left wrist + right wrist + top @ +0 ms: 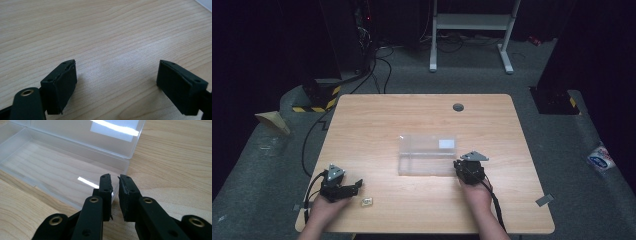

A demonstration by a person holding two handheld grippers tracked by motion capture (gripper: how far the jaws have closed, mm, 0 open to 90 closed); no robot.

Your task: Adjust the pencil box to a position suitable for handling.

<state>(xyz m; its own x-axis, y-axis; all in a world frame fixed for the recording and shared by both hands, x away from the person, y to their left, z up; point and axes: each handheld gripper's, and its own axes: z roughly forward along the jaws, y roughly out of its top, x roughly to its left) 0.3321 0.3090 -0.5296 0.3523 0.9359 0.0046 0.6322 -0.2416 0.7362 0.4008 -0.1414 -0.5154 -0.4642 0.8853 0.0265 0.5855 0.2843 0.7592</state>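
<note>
Dark surroundings and grey carpet frame a pale wooden table, which carries a clear plastic box at its middle, lid thrown back on the far side and the tray empty as far as can be seen.

Right gripper: stationed at the box's near right corner. In the right gripper view its jaws stand almost together, a thin slit between them, straddling the box's side wall at that corner. Whether the pads actually pinch the plastic cannot be told from these frames.

Left gripper: well to the left of the box and nearer the person. Its jaws are spread wide with bare wood between them; nothing is held.

One small pale object (too small to identify) lies on the table just beside the left gripper, on its box side and a little nearer the table's front edge.

Assessment: the likely step is steadying the box while the small object is fetched and dropped into the tray. To do it well, the right grip should be firm on the wall without flexing it, since light plastic slides easily on smooth wood. The left gripper should turn toward the object, centre it between the open jaws, and close low against the table so the piece is not nudged away.
</note>
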